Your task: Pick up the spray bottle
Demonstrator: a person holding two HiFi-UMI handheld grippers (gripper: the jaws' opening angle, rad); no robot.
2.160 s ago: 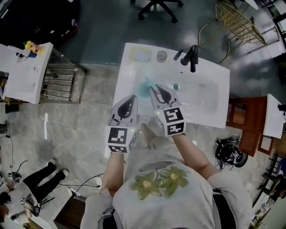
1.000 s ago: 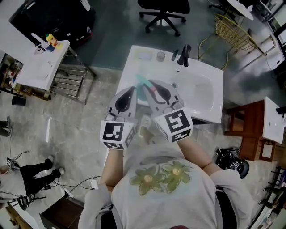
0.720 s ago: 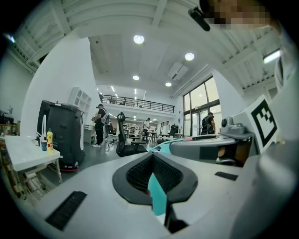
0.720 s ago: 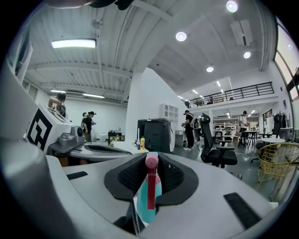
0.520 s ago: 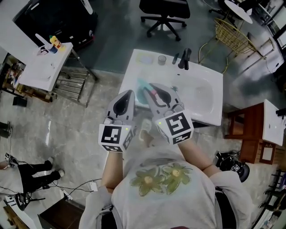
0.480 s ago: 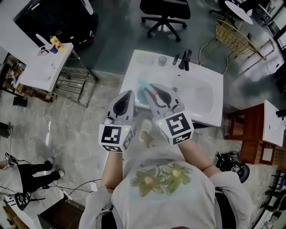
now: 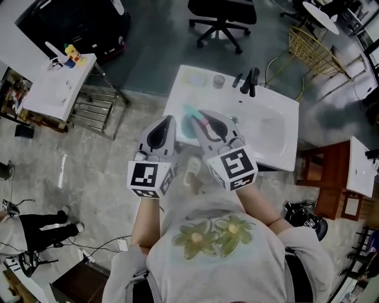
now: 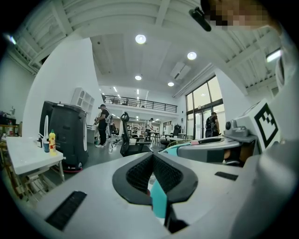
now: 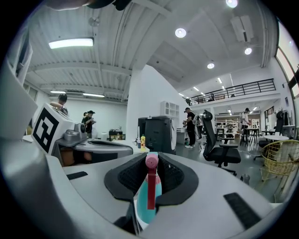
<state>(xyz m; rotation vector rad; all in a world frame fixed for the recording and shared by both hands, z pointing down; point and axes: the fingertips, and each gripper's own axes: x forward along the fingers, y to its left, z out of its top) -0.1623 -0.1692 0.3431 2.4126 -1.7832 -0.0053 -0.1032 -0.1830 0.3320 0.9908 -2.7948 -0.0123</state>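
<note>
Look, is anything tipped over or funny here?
Only the spray bottle: it isn't standing upright but lies along the right gripper, clamped there, pink nozzle pointing forward, above the sink. Nothing looks spilled.

We're in a big open lab-workshop hall

We spot a mezzanine railing (image 8: 140, 99), tall windows (image 8: 203, 109), a rolling office chair (image 7: 222, 15), a white work table (image 7: 56, 89) and a washbasin (image 7: 278, 155) just parked on the bare floor.
</note>
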